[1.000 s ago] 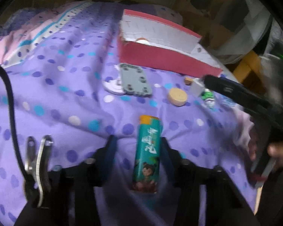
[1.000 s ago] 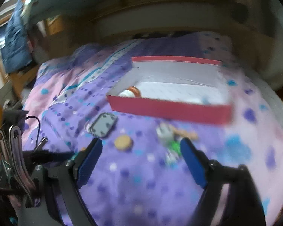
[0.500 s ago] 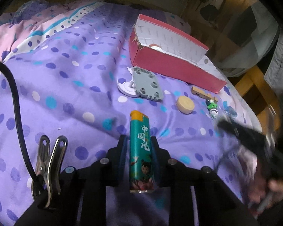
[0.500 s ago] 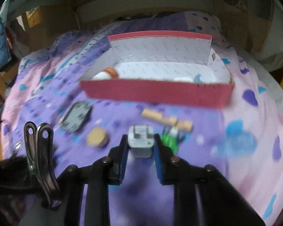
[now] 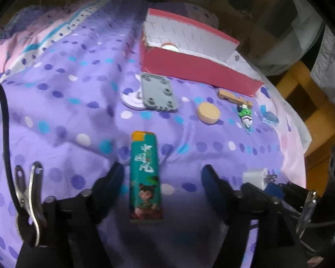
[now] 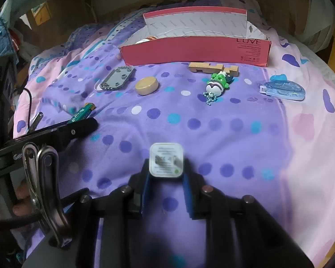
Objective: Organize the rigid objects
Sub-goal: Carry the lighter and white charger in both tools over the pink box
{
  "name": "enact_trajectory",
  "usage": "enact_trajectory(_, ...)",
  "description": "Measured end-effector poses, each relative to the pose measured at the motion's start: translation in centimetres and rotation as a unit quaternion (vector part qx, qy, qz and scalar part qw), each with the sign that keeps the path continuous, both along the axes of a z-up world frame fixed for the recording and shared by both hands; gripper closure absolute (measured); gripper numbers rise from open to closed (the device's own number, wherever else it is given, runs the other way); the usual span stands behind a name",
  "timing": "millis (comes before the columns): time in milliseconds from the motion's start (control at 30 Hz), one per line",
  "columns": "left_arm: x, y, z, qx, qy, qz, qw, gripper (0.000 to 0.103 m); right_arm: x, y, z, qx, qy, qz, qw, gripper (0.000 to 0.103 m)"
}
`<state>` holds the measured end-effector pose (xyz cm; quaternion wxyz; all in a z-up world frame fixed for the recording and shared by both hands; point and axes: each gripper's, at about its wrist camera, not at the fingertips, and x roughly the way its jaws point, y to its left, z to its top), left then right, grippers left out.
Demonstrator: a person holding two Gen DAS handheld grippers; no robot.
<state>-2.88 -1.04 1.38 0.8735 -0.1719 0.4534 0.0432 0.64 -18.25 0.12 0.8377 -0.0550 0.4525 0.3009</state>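
A green lighter [image 5: 145,176] with an orange top lies on the purple dotted bedspread between the fingers of my left gripper [image 5: 162,174]. Its jaws are opening and neither pad touches the lighter. My right gripper [image 6: 166,167] is shut on a white charger plug [image 6: 166,160], held just above the bedspread. In the left wrist view that plug [image 5: 255,175] shows at the lower right. The red box [image 6: 196,51] stands open at the far side, with a white, orange-capped item [image 5: 169,45] inside. From the right wrist, the lighter [image 6: 82,112] pokes out past a left finger.
In front of the box lie a grey studded plate [image 6: 118,78], a round wooden disc [image 6: 146,85], a wooden block [image 6: 212,68], a green toy figure [image 6: 217,84] and a blue plastic piece [image 6: 283,89]. A white disc [image 5: 131,99] sits beside the plate. The bed's edge drops off at the right.
My left jaws closed on the lighter, then spread wide again. My right jaws closed on the white plug and drew back toward the near side with it.
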Motion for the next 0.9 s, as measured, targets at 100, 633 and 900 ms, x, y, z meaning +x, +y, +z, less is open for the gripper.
enact_trajectory(100,0.5,-0.9,0.0,0.028,0.019,-0.013,0.9993,0.021,0.2,0.2,-0.1,-0.003,0.003,-0.002,1.000,0.077)
enact_trajectory(633,-0.1,-2.3,-0.3,0.068,0.016,-0.017,0.9975,0.015,2.1,-0.7,-0.4,0.049,0.060,-0.012,0.997,0.069)
enact_trajectory(900,-0.7,-1.5,-0.2,0.088,-0.006,0.044,0.9951,0.070,0.1,1.2,0.0,-0.022,-0.018,-0.041,0.999,0.077)
